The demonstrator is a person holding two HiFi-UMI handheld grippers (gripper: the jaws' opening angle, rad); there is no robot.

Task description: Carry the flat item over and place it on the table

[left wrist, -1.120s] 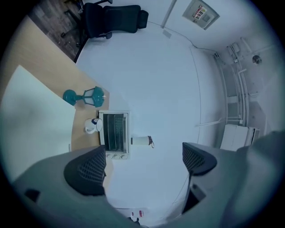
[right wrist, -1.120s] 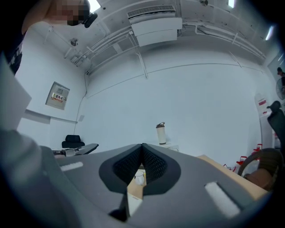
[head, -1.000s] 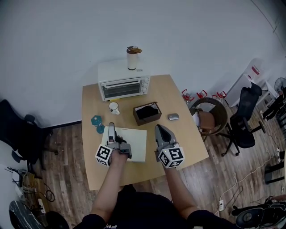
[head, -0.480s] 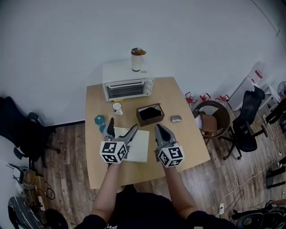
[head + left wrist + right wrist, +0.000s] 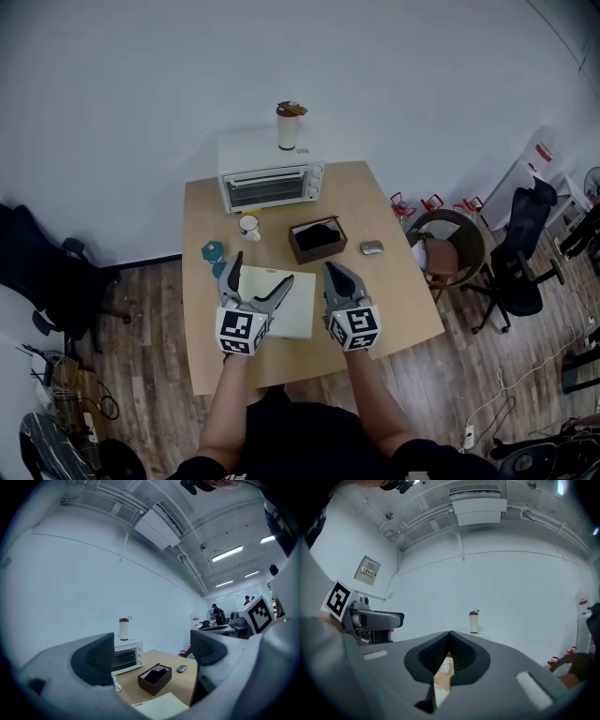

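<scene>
lying near table (image 5: 394, 300) front edge, pad (image 5: 302, 309)

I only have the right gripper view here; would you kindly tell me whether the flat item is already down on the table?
Observer: Yes. The head view shows the flat cream rectangular pad lying on the light wooden table, just in front of the person.
Operator: Thank you. Is the left gripper gripping it?
Observer: No. The left gripper has its jaws wide apart with nothing between them; the pad lies below them.
Operator: And what sits beyond the pad?
Observer: A dark brown open box, with a grey computer mouse to its right in the head view.
</scene>
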